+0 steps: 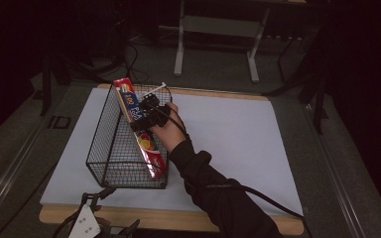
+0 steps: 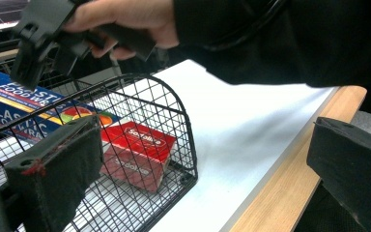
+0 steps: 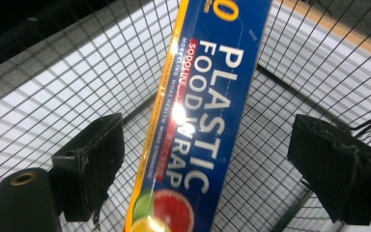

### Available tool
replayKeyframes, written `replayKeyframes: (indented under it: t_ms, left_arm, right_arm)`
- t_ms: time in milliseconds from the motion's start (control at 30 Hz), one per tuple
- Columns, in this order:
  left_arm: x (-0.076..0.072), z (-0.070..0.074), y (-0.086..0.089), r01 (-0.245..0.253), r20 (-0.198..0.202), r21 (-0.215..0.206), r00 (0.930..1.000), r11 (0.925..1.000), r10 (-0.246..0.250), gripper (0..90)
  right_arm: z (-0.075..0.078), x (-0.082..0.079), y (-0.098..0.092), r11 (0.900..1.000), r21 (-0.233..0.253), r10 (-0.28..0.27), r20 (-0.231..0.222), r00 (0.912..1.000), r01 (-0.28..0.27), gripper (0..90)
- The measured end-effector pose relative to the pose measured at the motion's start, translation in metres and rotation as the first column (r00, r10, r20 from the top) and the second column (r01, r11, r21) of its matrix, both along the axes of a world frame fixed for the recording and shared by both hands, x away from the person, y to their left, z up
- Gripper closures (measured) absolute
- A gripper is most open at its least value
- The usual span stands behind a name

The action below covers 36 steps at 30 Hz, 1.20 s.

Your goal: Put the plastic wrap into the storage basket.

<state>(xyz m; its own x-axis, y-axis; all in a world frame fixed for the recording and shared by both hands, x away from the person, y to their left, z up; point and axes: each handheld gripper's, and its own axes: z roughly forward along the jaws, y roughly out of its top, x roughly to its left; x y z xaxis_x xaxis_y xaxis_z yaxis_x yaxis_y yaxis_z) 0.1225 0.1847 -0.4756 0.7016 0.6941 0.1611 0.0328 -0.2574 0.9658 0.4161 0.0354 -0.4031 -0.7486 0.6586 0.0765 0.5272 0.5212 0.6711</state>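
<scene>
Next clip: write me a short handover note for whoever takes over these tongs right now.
Right tongs: open, jaws either side of the plastic wrap box, not touching it.
Left tongs: open, idle at the table's near edge, short of the wire basket.
Box: inside the basket, tilted, far end propped on the far rim.
Done: box is in the basket.
Left: probably draw the right tongs clear; lay the box flat if needed.

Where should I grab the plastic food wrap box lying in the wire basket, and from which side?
Grip the plastic food wrap box across its narrow width at mid-length, coming from above. It lies slanted in the wire basket, long faces exposed, and the right gripper already straddles it, jaws open.
</scene>
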Motion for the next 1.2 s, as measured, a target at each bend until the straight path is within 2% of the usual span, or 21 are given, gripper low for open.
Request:
replayKeyframes:
  t_ms: [100, 200, 400, 467, 633, 867, 900, 967, 1133, 1200]
  left_arm:
    - [0.000, 0.000, 0.000, -0.001, 0.001, 0.000, 1.0000, 1.0000, 0.001, 0.1]
    - [0.000, 0.000, 0.000, -0.003, -0.001, 0.002, 1.0000, 1.0000, 0.003, 0.1]
    - [0.001, 0.000, -0.001, -0.005, -0.003, 0.006, 1.0000, 1.0000, 0.005, 0.1]
    - [0.000, 0.000, -0.001, -0.004, -0.001, 0.004, 1.0000, 1.0000, 0.004, 0.1]
    - [0.001, -0.001, -0.001, -0.006, -0.002, 0.007, 1.0000, 1.0000, 0.006, 0.1]
    - [0.001, -0.001, -0.002, -0.010, -0.001, 0.012, 0.9999, 0.9999, 0.010, 0.1]
    - [0.001, -0.001, -0.002, -0.010, -0.001, 0.012, 0.9999, 0.9999, 0.010, 0.1]
    - [0.002, -0.001, -0.002, -0.010, -0.003, 0.013, 0.9999, 0.9999, 0.010, 0.1]
    - [0.002, -0.001, -0.002, -0.008, -0.003, 0.013, 1.0000, 0.9999, 0.009, 0.1]
    - [0.002, -0.001, -0.003, -0.007, -0.004, 0.014, 1.0000, 0.9999, 0.007, 0.1]
  right_arm:
    - [0.011, -0.003, -0.012, 1.000, -0.017, -0.001, 0.038, 0.9993, 0.001, 13.4]
    - [0.021, -0.003, -0.027, 1.000, -0.016, -0.009, 0.054, 0.9985, 0.009, 13.5]
    - [0.034, -0.011, -0.058, 1.000, 0.004, -0.012, 0.065, 0.9978, 0.012, 13.7]
    - [0.037, -0.016, -0.069, 1.000, 0.008, -0.013, 0.083, 0.9965, 0.012, 13.7]
    - [0.042, -0.026, -0.101, 0.999, 0.047, -0.015, 0.102, 0.9946, 0.010, 13.8]
    - [0.039, -0.040, -0.137, 0.998, 0.064, -0.011, 0.121, 0.9926, 0.003, 13.9]
    - [0.039, -0.040, -0.137, 0.998, 0.064, -0.011, 0.121, 0.9926, 0.003, 13.9]
    - [0.035, -0.046, -0.150, 0.998, 0.068, -0.014, 0.139, 0.9902, 0.005, 13.9]
    - [0.026, -0.053, -0.174, 0.995, 0.096, -0.029, 0.136, 0.9903, 0.016, 13.9]
    - [0.023, -0.054, -0.184, 0.993, 0.120, -0.034, 0.130, 0.9909, 0.018, 13.9]
